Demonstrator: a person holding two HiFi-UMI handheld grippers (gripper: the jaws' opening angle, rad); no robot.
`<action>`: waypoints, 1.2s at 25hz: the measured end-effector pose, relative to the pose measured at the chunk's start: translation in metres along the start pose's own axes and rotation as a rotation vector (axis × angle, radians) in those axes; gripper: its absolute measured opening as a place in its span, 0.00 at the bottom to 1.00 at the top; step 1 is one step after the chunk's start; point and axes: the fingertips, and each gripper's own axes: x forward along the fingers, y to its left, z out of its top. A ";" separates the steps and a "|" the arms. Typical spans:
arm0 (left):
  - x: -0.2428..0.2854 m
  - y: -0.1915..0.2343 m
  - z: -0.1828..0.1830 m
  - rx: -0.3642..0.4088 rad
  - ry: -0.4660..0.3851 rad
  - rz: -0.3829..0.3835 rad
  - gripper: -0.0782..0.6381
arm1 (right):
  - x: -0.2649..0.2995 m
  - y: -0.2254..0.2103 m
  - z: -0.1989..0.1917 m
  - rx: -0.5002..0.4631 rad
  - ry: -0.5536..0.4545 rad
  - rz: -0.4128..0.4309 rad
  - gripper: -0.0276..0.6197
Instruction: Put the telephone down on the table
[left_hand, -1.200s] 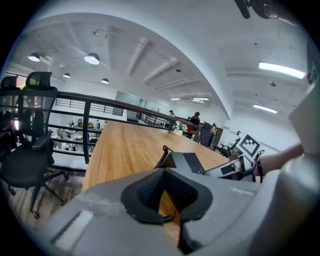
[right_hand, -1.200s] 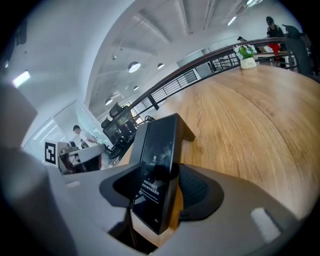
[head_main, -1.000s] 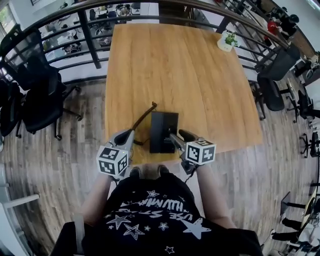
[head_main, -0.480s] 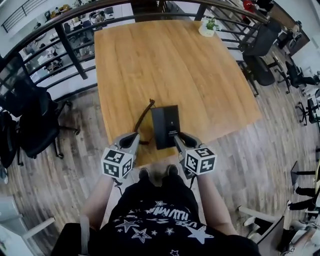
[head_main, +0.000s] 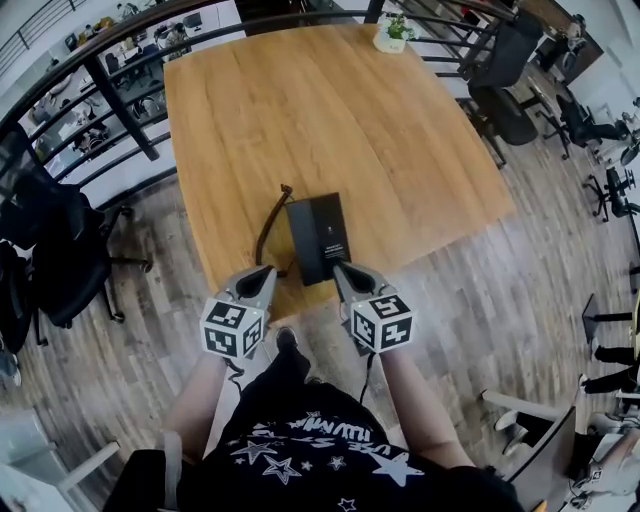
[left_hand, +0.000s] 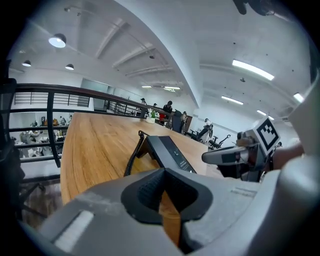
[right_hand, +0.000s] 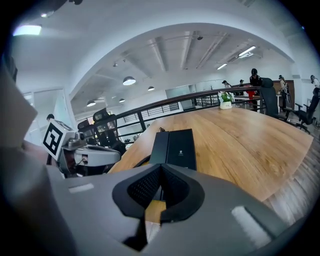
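Note:
The black telephone (head_main: 318, 238) lies flat on the wooden table (head_main: 350, 120) near its front edge, its coiled cord (head_main: 264, 228) curling off its left side. My right gripper (head_main: 345, 270) is shut and empty, its tips just short of the phone's near right corner. My left gripper (head_main: 262, 272) is shut too, with nothing in it, at the table edge left of the phone. The left gripper view shows the telephone (left_hand: 170, 152) ahead and the right gripper (left_hand: 220, 156) beside it. In the right gripper view the telephone (right_hand: 175, 145) lies straight ahead, apart from the jaws.
A small potted plant (head_main: 390, 35) stands at the table's far right corner. A black railing (head_main: 110, 95) runs behind and left of the table. Office chairs stand at left (head_main: 55, 250) and right (head_main: 510, 100). Wood floor lies below the front edge.
The right gripper's jaws have closed and drawn back from the phone's right side toward the table edge. The left gripper shifted slightly. The phone stays flat on the table.

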 end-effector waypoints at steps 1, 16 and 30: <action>-0.002 -0.004 0.000 0.000 -0.006 0.000 0.11 | -0.002 0.004 -0.003 0.003 -0.001 0.008 0.04; -0.097 -0.092 -0.063 -0.009 -0.041 0.022 0.11 | -0.105 0.069 -0.076 -0.010 -0.047 0.011 0.04; -0.201 -0.161 -0.097 0.012 -0.105 0.047 0.11 | -0.192 0.140 -0.108 -0.082 -0.093 0.023 0.04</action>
